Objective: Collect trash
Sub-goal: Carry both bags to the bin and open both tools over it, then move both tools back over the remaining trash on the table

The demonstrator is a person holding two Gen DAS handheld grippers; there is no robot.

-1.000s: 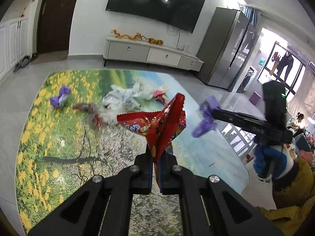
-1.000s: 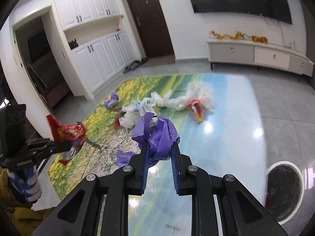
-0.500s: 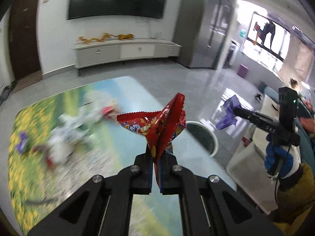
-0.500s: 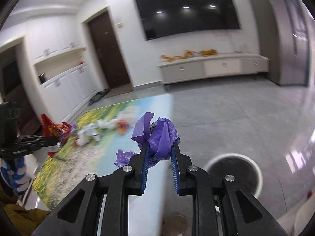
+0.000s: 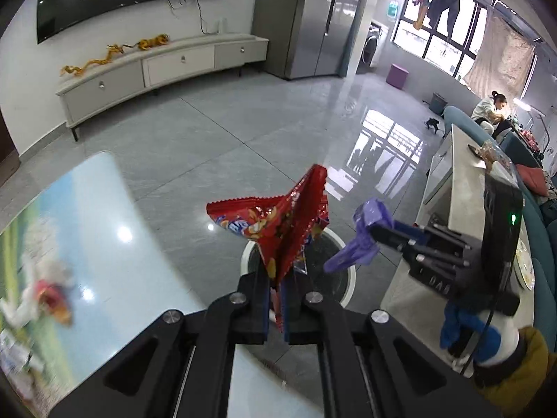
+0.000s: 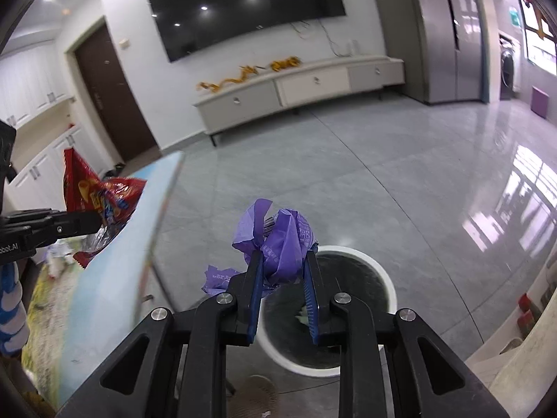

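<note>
The snack wrapper is shiny red with yellow and blue print on its face. The crumpled wrapper is purple with small pale lettering. The left gripper is black, and the inner faces of its fingers are blue; the right gripper has the same black body and blue-lined fingers. The bin has a white rim and a dark inside. The surface carries a printed landscape: pale blue toward 12 o'clock, green and yellow toward 9 o'clock. The floor is of glossy grey tiles. The glove is blue and white.
</note>
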